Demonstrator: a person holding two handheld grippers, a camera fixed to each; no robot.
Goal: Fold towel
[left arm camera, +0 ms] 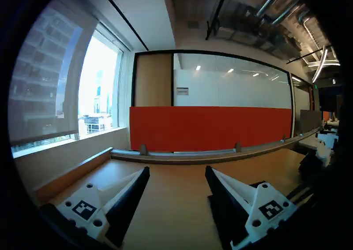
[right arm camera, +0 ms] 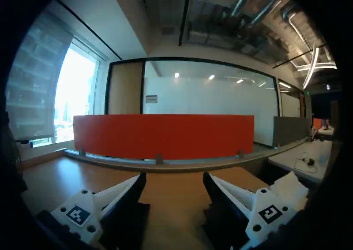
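Wooden tabletop [left arm camera: 176,210] runs forward to a low rail, with an orange partition panel [left arm camera: 207,128] standing along its far edge. Behind the panel is a glass wall [left arm camera: 229,87]. A bright window [left arm camera: 97,95] sits to the left, and bare pipes [left arm camera: 273,3] cross the ceiling.

Left gripper view: the left hand-held gripper [left arm camera: 176,168] is level above the tabletop. Its jaws are wide apart, with bare wood and nothing else between them. Each finger carries a square black-and-white marker [left arm camera: 84,209].

Right gripper view: the right hand-held gripper [right arm camera: 174,174] is also spread wide and holds nothing, with the tabletop [right arm camera: 176,197] visible between the fingers. The same orange partition panel [right arm camera: 163,135] and window [right arm camera: 73,95] lie ahead.

A white crumpled bundle [right arm camera: 289,186] lies just beside the outer side of the right finger, at the tabletop's right edge. Cannot tell whether it is the towel. A second, pale desk [right arm camera: 304,155] stands farther right with a dark cable [right arm camera: 307,161] on it.
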